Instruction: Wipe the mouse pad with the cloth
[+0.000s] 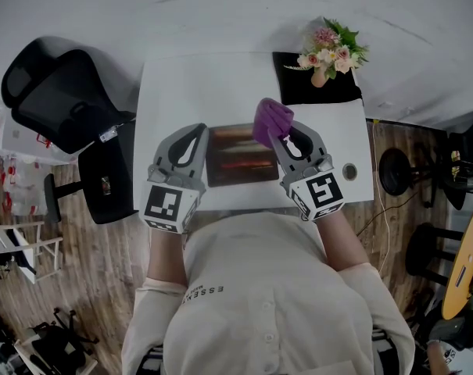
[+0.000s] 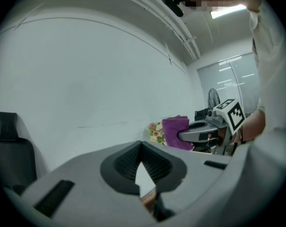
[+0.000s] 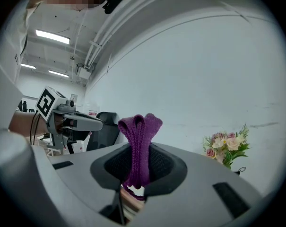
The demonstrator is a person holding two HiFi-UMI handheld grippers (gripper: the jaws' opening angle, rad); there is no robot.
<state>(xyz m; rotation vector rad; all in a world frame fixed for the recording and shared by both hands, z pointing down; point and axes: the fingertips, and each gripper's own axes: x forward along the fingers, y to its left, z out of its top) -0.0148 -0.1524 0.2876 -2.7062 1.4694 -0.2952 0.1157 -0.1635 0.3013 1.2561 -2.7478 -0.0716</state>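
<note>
Right gripper (image 1: 281, 137) pinched the cloth (image 1: 272, 119) over the mouse pad (image 1: 240, 158); left gripper (image 1: 197, 133) was closed and empty. Unpinned, the pad could slide.

Two grippers over a mouse pad on a white table

The person, in a cream shirt (image 1: 259, 303), holds the left gripper (image 1: 198, 129) just beside the left edge of the dark, red-streaked mouse pad (image 1: 238, 161), its jaws meeting at the tip with nothing between them. The right gripper (image 1: 281, 134) is at the pad's right edge, clamped on a bunched purple cloth (image 1: 271, 118) that sticks up over the pad's upper right corner. The pad lies at the near side of the table (image 1: 181, 84). At the far right corner, a bunch of flowers (image 1: 331, 51) stands on a black mat (image 1: 299, 91). A black office chair (image 1: 52, 92) stands left of the table on the wooden floor (image 1: 103, 272).
</note>
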